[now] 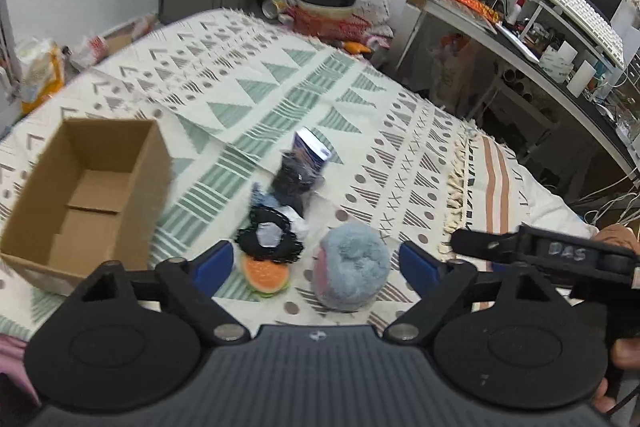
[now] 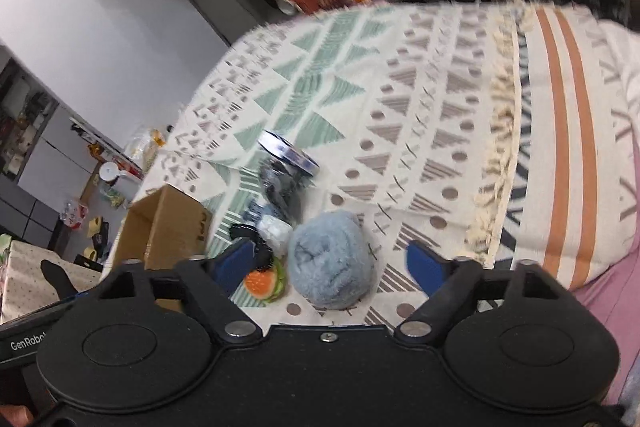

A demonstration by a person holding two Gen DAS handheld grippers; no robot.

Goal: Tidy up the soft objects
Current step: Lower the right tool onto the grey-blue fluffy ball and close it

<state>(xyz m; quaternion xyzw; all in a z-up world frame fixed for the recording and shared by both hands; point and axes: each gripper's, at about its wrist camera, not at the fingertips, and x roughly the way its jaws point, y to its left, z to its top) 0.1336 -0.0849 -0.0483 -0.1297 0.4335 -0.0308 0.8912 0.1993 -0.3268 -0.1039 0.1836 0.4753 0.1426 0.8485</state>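
Both spread wide, gripping nothing: left gripper [image 1: 316,263] and right gripper [image 2: 332,261] framing the fluffy blue ball [image 1: 352,267], burger toy [image 1: 266,277] just left.

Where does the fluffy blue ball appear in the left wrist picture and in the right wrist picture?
Left wrist view: the fluffy blue ball lies low and just right of centre, between the open fingers of the left gripper.
Right wrist view: it lies low, near the centre, between the open fingers of the right gripper.
Shared landmark: the burger toy lies just left of the ball in both.
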